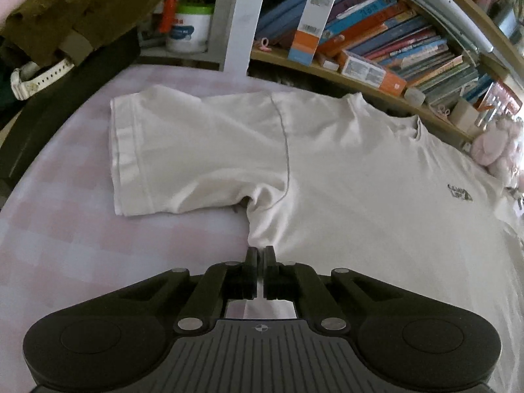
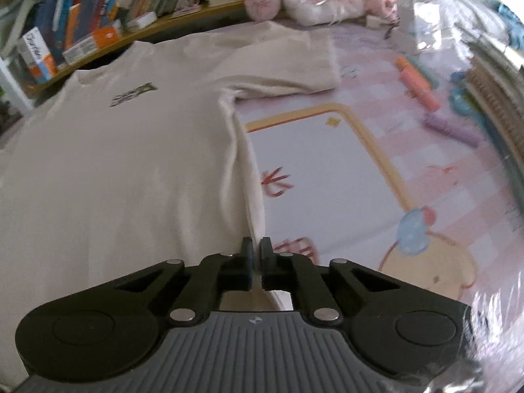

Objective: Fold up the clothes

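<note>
A white short-sleeved cotton T-shirt (image 1: pixel 360 180) is spread out flat, front side up, on a pink checked bed sheet (image 1: pixel 65 229). No fold can be seen yet: both sleeves are stretched out to the sides and the body is lying smooth. So the folding is judged to be only at its start, and all the folds are still left to be made.

The left side edge of the shirt, just below the sleeve, is pinched by the black left gripper (image 1: pixel 261 252), whose two fingers are squeezed together on the cloth. The right side edge is pinched the same way by the black right gripper (image 2: pixel 256 245), and there a thin ridge of cloth is pulled up between the fingers.

The neck hole is pointed away from both cameras, toward a wooden shelf of colourful books (image 1: pixel 393 42). The bottom of the shirt is nearer the cameras and cannot be seen. The long line of the shirt is run from near to far, and the sleeves are pointed left and right across it.
</note>
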A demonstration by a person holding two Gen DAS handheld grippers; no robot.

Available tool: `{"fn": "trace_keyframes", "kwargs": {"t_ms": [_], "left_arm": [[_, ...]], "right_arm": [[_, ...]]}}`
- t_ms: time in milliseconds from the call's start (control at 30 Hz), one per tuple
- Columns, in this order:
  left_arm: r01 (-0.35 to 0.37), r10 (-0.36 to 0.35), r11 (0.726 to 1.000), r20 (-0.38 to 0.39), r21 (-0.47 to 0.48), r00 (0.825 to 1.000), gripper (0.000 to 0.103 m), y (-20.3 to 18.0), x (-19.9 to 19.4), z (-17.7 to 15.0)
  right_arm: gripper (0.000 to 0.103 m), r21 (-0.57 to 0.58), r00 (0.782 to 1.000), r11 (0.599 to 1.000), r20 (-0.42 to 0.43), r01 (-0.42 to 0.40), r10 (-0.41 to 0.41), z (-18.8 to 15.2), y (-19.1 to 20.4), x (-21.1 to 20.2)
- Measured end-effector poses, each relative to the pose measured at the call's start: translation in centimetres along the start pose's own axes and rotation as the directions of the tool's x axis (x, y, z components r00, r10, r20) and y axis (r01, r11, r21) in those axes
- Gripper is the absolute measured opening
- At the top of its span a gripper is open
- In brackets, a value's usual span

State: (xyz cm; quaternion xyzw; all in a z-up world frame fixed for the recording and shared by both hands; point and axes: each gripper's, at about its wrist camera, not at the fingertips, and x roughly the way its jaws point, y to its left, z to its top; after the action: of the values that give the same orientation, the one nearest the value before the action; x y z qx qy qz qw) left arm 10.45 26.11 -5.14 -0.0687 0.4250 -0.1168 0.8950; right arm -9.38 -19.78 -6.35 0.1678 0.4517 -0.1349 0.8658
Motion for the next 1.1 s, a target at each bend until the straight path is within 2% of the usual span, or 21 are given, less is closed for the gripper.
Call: {"fn": "trace_keyframes", "kwargs": {"t_ms": [200, 567, 833, 933, 1033, 1067, 1100], "left_arm": [[-0.027, 0.027, 1.000, 0.001, 0.011, 1.000, 0.003, -0.4, 0.3, 0.1], [-0.010, 0.010, 1.000, 0.002, 0.016, 1.000, 0.007, -0.1, 0.2, -0.2], [-0.023, 0.021, 0.997, 0.028, 0.071, 0.999, 0.010, -0.9, -0.7, -0.6], [-0.029, 0.026, 0.995, 0.038, 0.093, 0.999, 0.020, -1.3, -1.1, -0.8], [-0.035, 0.029, 0.993, 0.055, 0.113, 0.998, 0.033, -1.7, -1.7, -1.1], [-0.036, 0.028, 0.992, 0.062, 0.118, 0.998, 0.034, -1.9, -2.0, -1.2], [-0.036, 0.027, 0.992, 0.069, 0.123, 0.997, 0.034, -2.1, -2.4, -1.3]], "right_arm": [[0.004, 0.019, 1.000, 1.000, 0.000, -0.025, 0.025, -0.6, 0.8, -0.4], [0.003, -0.004, 0.998, 0.998, 0.001, 0.061, -0.061, -0.5, 0.5, -0.6], [0.005, 0.016, 0.996, 0.996, 0.005, 0.091, -0.091, -0.5, 0.9, -0.5], [0.009, 0.044, 0.995, 0.994, 0.014, 0.099, -0.099, -0.4, 0.9, -0.8], [0.029, 0.046, 0.993, 0.993, 0.044, 0.109, -0.111, -0.3, 1.4, -1.5], [0.037, 0.045, 0.992, 0.993, 0.054, 0.113, -0.115, -0.3, 1.6, -1.8], [0.038, 0.039, 0.991, 0.993, 0.064, 0.115, -0.117, -0.2, 1.9, -2.0]]}}
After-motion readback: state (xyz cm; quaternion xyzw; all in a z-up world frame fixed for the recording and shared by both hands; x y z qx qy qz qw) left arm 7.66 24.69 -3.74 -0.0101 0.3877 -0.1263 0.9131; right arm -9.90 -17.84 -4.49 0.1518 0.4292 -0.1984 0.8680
